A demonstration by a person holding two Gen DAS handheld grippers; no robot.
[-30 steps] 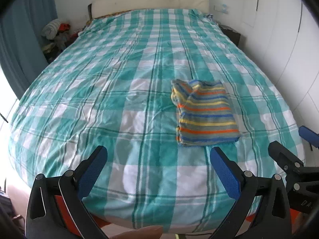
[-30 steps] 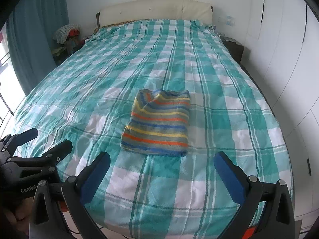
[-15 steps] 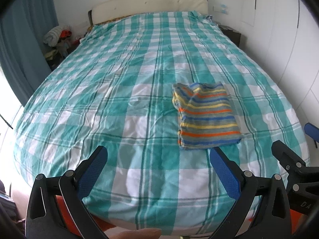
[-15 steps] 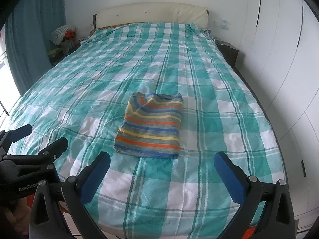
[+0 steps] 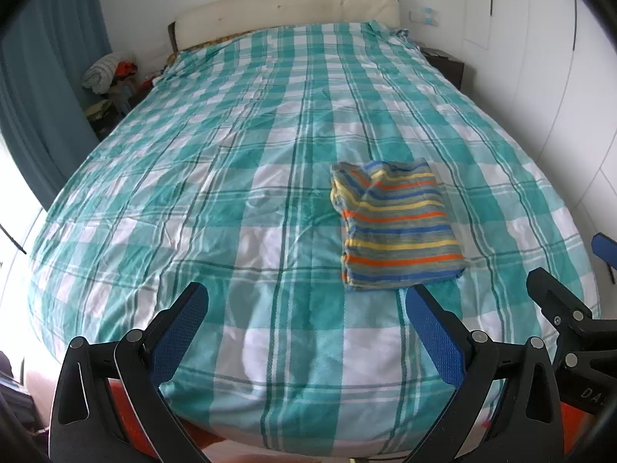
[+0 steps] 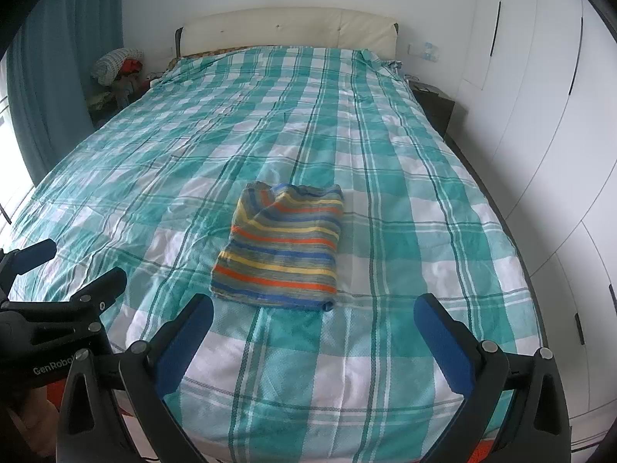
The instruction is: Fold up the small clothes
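Looking down the bed (image 5: 239, 177) from its foot, you've got a teal-and-white checked cover w/ light wrinkles filling most of both views, its near edge curving off just under your tools. Your left gripper (image 5: 306, 322) hangs at 6 o'clock in its own cam, jaws spread wide, blue pads bare, nothing between them. Your right gripper (image 6: 312, 332) is the same in its cam: jaws wide apart, holding nothing. The folded striped garment (image 5: 397, 227) lies flat on the cover as a neat rectangle, grey w/ orange, yellow & blue bands; from the left cam it sits approx 2 o'clock from the gripper, its near edge just past the right finger tip, and the other tool pokes in at 4 o'clock. From the right cam the same piece (image 6: 281, 247) sits near 12 o'clock, centred between the fingers and apart from both, w/ the left tool showing at 8 o'clock. Round the room: a cream padded headboard (image 6: 289, 27) at 12, a dark blue-grey curtain (image 5: 42, 88) at 9–10 w/ bright window light beside it, a heap of clothes (image 6: 117, 65) in the far-left corner, a dark nightstand (image 6: 434, 106) at approx 1 o'clock, and white wardrobe doors (image 6: 540, 115) w/ slim dark handles along the right, close beside the bed.
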